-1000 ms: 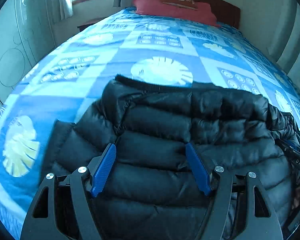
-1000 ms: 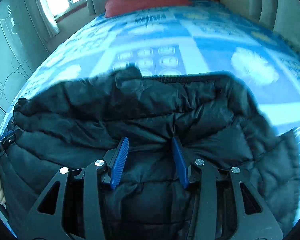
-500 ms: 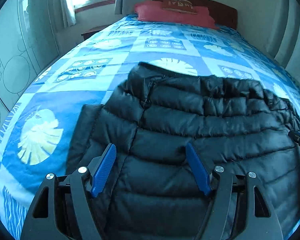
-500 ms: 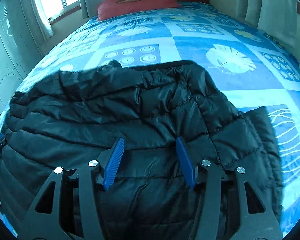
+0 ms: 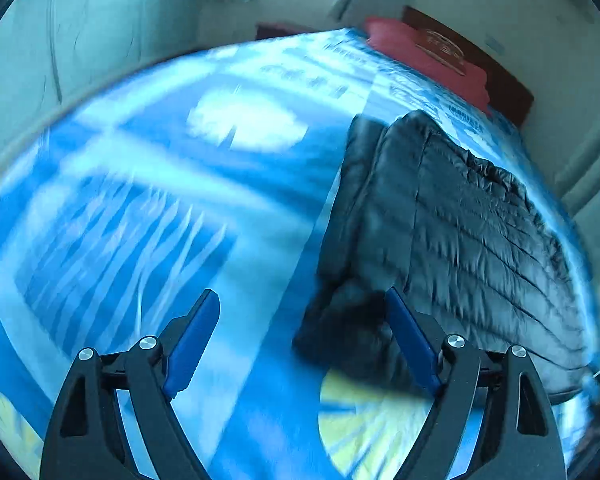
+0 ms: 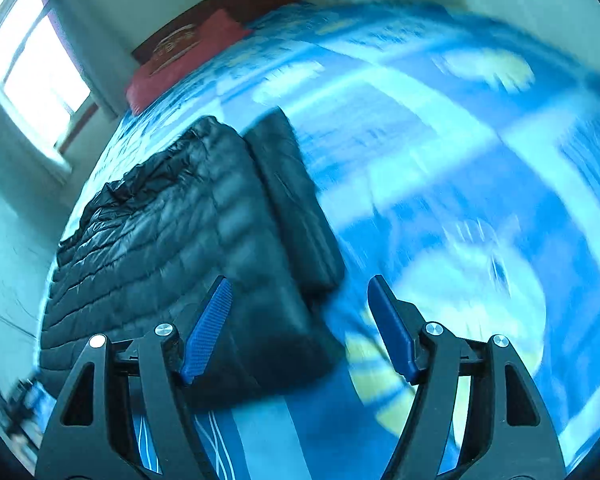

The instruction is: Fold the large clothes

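The left hand-held gripper (image 5: 300, 328) hangs above the bed with its blue-padded fingers (image 5: 192, 336) spread wide and nothing between them. Its right pad sits just over the near corner of the black quilted puffer jacket (image 5: 460, 232); whether it touches the fabric cannot be told through the blur. The right hand-held gripper (image 6: 300, 316) is likewise wide open and holds nothing; its left pad (image 6: 208, 328) overlaps the jacket's near edge in the right wrist view, contact unclear.

The jacket (image 6: 172, 248) lies flat on the bed, its long axis running from the near edge beside both grippers away toward the headboard, with the crumpled collar end farthest off. A narrower black strip, seemingly a sleeve (image 5: 352, 200), lies alongside the body on its outer side in the left wrist view, and another (image 6: 296, 204) on the opposite side in the right wrist view.

Under it spreads the blue and white patterned bedspread (image 5: 160, 208), with a red pillow (image 5: 428, 60) at the far end against a dark wooden headboard (image 6: 236, 0). Both views are streaked by motion.
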Motion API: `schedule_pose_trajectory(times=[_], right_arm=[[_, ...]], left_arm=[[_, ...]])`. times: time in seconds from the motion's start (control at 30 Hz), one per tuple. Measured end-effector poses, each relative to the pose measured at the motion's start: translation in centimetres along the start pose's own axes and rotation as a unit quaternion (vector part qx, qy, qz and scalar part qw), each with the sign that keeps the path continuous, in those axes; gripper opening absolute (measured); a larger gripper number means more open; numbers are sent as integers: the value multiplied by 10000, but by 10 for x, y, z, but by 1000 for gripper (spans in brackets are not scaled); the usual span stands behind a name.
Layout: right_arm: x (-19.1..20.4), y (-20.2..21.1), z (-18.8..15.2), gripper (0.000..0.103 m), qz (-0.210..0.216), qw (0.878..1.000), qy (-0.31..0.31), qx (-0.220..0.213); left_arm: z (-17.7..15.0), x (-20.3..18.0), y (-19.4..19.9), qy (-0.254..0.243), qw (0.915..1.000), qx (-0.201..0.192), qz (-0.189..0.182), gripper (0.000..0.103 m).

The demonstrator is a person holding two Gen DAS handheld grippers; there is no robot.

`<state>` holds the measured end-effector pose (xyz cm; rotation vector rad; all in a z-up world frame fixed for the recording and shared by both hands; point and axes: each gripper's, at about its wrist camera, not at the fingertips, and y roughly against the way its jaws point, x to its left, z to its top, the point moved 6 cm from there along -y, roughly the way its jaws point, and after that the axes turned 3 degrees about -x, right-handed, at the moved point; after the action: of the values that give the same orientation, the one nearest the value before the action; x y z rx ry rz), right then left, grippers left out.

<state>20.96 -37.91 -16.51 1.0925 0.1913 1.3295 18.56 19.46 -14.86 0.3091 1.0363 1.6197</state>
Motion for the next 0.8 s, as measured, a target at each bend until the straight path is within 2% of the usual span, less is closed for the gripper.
schedule_pose_trajectory(times=[0.1,0.17,0.23,0.3,0.33,0.37,0.4,0.5,0.57,0.8], right_arm=[[-1,-14,-12,71,370,9984,-362,222],[1,-25,-13,73,422,9974,-515,286],[3,-28,-11,77,421,9971,-612,165],[6,-30,-9,74,369,9973,-629,64],[8,-30,-9,64,385,9973,-621,31],[10,-31,-9,48,521,9966,-642,64],[13,-34,-7,42,607,9957,-692,113],[16,-27,-6,30,721,9950,-684,29],[19,-18,-7,23,808,9948,-616,-57],[18,10,-13,19,911,9949,-421,-113]], left_arm=[[-8,2,-5,474,9980,162,-373,85],[-11,-7,-16,726,9947,337,-641,85],[-13,-10,-25,935,9924,427,-677,85],[-12,-13,-29,1040,9921,346,-616,84],[-11,-15,-30,1040,9923,296,-610,82],[-10,-21,-30,992,9923,263,-688,65],[-10,-24,-31,954,9918,313,-785,53],[-12,-28,-28,995,9908,311,-862,37],[-11,-29,-22,957,9909,268,-905,32],[-20,-25,9,722,9926,246,-946,27]])
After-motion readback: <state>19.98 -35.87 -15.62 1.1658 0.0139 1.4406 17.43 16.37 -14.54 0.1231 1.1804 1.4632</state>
